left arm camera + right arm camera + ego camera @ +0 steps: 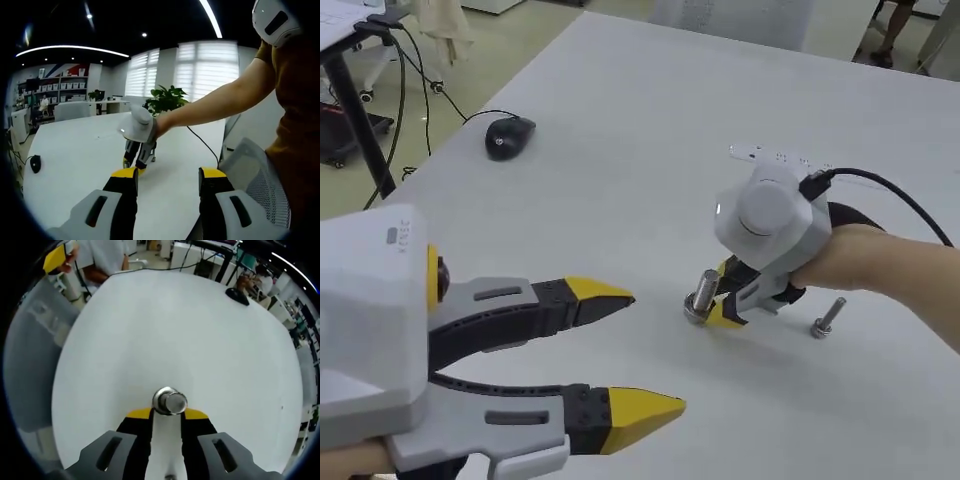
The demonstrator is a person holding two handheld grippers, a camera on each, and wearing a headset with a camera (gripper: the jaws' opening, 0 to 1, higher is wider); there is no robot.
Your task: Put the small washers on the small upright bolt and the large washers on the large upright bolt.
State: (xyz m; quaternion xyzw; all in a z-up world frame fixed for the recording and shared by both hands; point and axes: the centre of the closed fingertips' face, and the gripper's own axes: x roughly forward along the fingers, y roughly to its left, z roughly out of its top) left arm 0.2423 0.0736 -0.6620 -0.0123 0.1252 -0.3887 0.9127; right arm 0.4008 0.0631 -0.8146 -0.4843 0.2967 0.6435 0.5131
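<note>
The large bolt [700, 294] stands on its head on the white table [620, 130], thread up. My right gripper [723, 297] is shut on it low down, one yellow tip on each side. From above, in the right gripper view, the large bolt [170, 401] sits right between that gripper's [169, 414] tips. The small bolt [827, 318] stands to the right, close to the person's wrist and apart from the gripper. My left gripper [642, 352] hovers open at the lower left, nothing between its fingers; in its own view this left gripper [168, 176] faces the right gripper [138, 150].
A black mouse [508, 135] with its cable lies at the table's far left. A white strip [770, 156] lies behind the right hand, whose black cable [895, 192] trails off right. A mesh chair back [255, 175] stands near the table's edge.
</note>
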